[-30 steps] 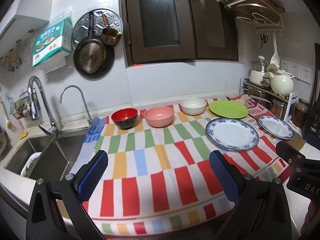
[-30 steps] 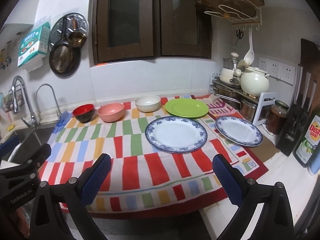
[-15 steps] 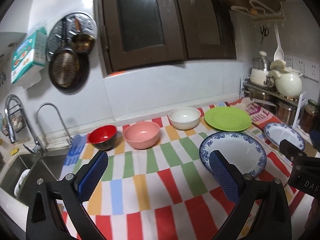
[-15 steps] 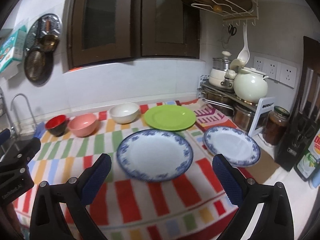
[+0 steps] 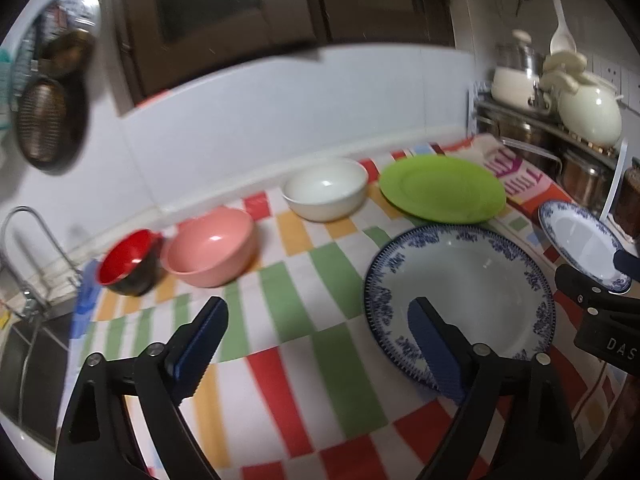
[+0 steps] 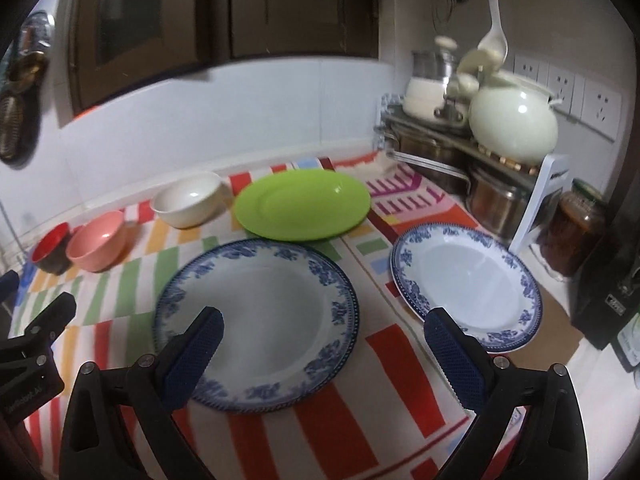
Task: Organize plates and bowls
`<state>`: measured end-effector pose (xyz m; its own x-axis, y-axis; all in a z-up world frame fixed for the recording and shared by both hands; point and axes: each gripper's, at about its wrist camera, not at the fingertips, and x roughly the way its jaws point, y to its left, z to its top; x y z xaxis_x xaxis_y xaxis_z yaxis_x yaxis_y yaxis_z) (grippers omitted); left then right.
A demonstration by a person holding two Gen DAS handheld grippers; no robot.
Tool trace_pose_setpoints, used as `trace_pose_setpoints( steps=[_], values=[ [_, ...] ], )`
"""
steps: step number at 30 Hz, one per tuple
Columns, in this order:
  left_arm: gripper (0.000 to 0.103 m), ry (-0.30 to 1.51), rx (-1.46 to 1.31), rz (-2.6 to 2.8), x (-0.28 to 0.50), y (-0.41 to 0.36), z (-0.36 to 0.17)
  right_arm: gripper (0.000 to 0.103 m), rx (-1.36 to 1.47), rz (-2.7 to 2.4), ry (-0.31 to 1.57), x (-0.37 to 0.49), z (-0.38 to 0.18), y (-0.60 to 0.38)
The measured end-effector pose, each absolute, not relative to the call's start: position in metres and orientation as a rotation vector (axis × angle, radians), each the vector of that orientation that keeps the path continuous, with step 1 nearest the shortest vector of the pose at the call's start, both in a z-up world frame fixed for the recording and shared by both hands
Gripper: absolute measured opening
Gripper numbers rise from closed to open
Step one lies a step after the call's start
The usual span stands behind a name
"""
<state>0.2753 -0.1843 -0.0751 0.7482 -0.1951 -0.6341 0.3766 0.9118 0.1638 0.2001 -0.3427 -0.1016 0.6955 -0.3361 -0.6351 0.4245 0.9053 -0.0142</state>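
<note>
Kitchen counter covered by a striped, multicoloured cloth (image 6: 404,376), seen from both wrist cameras. The left gripper (image 5: 316,340) hovers above the cloth with its jaws spread wide and nothing between them; its right finger overlaps the near rim of the large blue-patterned plate (image 5: 460,292) in the left wrist view. The right gripper (image 6: 324,356) is likewise spread wide and empty, its left finger in front of the large plate (image 6: 260,320) and its right finger in front of the near rim of the smaller blue-patterned plate (image 6: 468,284).

Along the back of the cloth, from left to right, stand a red bowl (image 5: 128,264), a pink bowl (image 5: 212,248), a white bowl (image 5: 326,190) and a green plate (image 5: 442,188). The red and pink bowls are just beside each other; whether they touch cannot be told. The green plate lies just behind the large blue-patterned plate. The smaller blue-patterned plate lies to the right of the large one, apart from it.

At the right, a metal rack (image 6: 444,152) carries a pale green teapot (image 6: 514,120). A jar (image 6: 572,232) stands beside the rack. A faucet (image 5: 28,256) appears at the far left.
</note>
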Motion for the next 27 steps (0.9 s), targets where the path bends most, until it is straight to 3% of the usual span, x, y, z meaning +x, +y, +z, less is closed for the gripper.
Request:
trace_pose_setpoints(
  steps=[13, 27],
  values=[
    [0.072, 0.846, 0.302, -0.391, 0.327, -0.223, -0.135, 0.079, 0.231, -0.457, 0.875, 0.257, -0.17, -0.391],
    [0.044, 0.969, 0.258, -0.449, 0.348, -0.242, -0.154, 0.063, 0.271, -0.417, 0.925, 0.281, -0.189, -0.409]
  ],
)
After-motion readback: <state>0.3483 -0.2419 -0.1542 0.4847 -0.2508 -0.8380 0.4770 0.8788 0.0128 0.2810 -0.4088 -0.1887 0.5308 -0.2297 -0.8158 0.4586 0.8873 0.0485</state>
